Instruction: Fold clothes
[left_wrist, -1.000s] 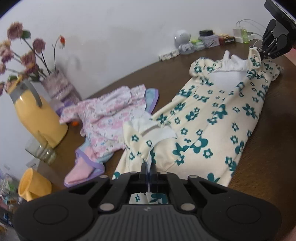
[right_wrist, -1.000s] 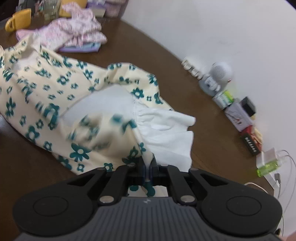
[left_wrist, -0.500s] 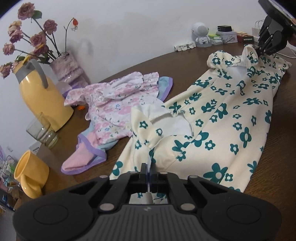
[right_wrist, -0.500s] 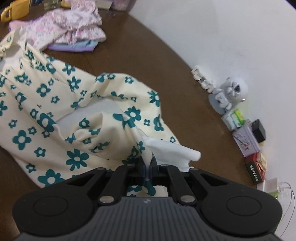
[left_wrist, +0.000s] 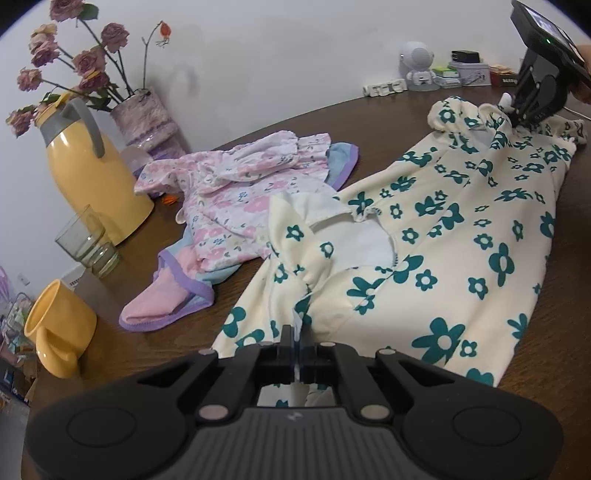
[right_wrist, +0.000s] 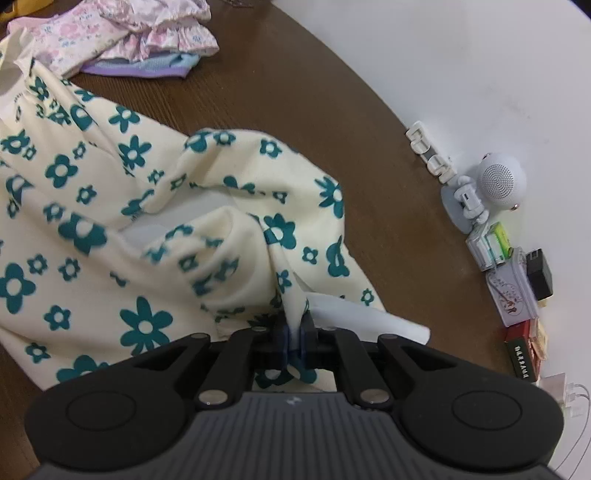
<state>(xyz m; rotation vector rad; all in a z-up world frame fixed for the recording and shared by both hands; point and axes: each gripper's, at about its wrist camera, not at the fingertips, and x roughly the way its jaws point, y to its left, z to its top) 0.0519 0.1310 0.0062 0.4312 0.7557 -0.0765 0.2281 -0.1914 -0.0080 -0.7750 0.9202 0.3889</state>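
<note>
Cream dress (left_wrist: 461, 236) with teal flowers lies spread across the brown surface (left_wrist: 295, 122), just beside the pink floral clothes pile (left_wrist: 236, 192), its landmark neighbour. On the side of the dress nearest that pile, the left hand-held gripper (left_wrist: 296, 345) is clenched on a gathered sleeve edge. On the side well away from the pile, the right hand-held gripper (right_wrist: 294, 338) pinches a bunched fold of the same dress (right_wrist: 110, 229), with white lining showing beside its jaws. Beyond the pile stand a yellow jug (left_wrist: 88, 173), a glass (left_wrist: 86, 243) and a yellow mug (left_wrist: 59, 328).
</note>
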